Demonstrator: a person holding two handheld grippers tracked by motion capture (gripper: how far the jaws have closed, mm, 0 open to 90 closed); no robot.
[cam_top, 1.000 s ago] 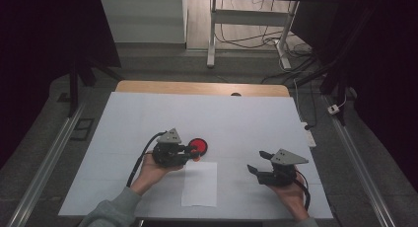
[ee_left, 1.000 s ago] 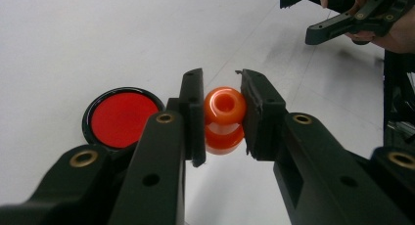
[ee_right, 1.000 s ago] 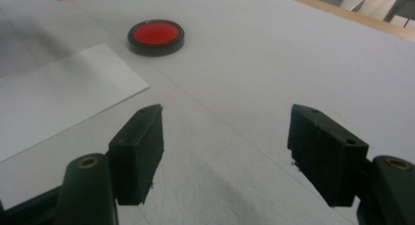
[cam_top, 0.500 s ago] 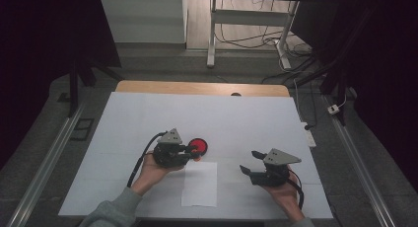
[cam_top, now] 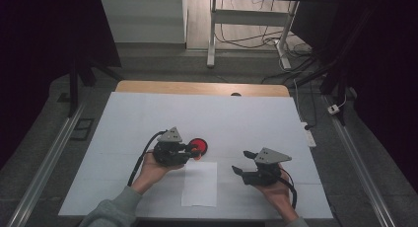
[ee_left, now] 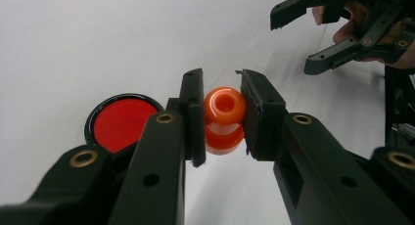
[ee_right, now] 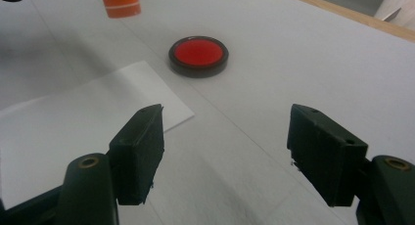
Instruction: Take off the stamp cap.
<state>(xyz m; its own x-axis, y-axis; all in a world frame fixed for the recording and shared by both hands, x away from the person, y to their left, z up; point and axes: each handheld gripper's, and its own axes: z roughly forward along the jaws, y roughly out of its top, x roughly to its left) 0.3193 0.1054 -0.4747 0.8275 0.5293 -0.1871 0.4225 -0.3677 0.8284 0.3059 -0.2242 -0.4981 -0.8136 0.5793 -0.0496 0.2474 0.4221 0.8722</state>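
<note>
Table: white top (cam_top: 236,118) across the middle of the high view, wooden edge at its far side, dark room around it.
Paper: white sheet (cam_top: 199,183) lower centre of the high view, flat, between my two hands.
Right claw (cam_top: 244,163): lower right of the high view, jaws spread wide with nothing between them, above the table just right of the paper.
Left claw (cam_top: 196,149): centre-left of the high view, jaws pinching the stamp.
Pad: round red ink pad (ee_left: 122,122) in a black rim, left of my left jaws, on the table.
Stamp: small orange stamp (ee_left: 224,118), held between my left jaws, just beside the pad.
</note>
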